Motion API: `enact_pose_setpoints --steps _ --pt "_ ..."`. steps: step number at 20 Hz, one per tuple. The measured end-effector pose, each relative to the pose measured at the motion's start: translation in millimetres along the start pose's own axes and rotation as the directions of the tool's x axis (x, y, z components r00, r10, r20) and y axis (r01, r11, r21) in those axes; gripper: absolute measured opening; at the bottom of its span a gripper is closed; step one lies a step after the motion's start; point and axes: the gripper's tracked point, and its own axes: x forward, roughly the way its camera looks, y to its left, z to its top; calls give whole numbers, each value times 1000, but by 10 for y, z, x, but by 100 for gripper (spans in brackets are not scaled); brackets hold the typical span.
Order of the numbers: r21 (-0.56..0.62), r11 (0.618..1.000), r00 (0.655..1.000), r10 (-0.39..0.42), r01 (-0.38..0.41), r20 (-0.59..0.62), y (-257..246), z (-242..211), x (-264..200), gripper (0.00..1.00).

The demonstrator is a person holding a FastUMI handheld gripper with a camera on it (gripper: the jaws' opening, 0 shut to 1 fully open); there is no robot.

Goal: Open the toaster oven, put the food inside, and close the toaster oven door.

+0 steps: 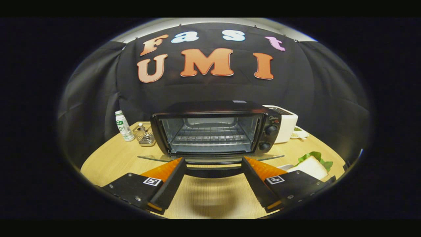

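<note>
1. The toaster oven (215, 131) stands on a light wooden table (111, 161), against the black cloth wall of the booth, and it serves here as the landmark.
2. Its glass door (210, 158) is folded all the way down and lies flat in front of the cavity, so the oven is open; the dark handle bar (213, 171) runs along the door's near edge.
3. Inside the oven, a wire rack (210, 138) spans the cavity (nothing can be seen lying on it).
4. Two dark knobs (270, 130) sit one above the other on the oven's right-hand panel.
5. The gripper (213, 164) is spread wide, its fingers (171, 171) parted with nothing between them but table and the middle of the door handle; the tips reach up to the lowered door's front edge, though contact cannot be told.
6. The food, a sandwich (310, 166) with green lettuce showing behind the bread, lies on the table to the right of the oven door, just beyond the right finger, outside the oven.
7. Left of the oven stand a small wire basket (144, 135) and, further left, a white bottle (123, 125) with a green cap.
8. Right of the oven, touching or just beside it, sits a white appliance (285, 123).
</note>
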Motion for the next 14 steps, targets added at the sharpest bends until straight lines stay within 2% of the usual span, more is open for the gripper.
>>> enact_pose_setpoints --steps 8,13,14 --pt "-1 1000 995 -1 1 -99 25 -557 -48 98" --pt "-23 1000 975 -2 -4 -221 21 -1027 35 99" --pt "-23 1000 977 -1 -4 -212 7 -1003 14 99"
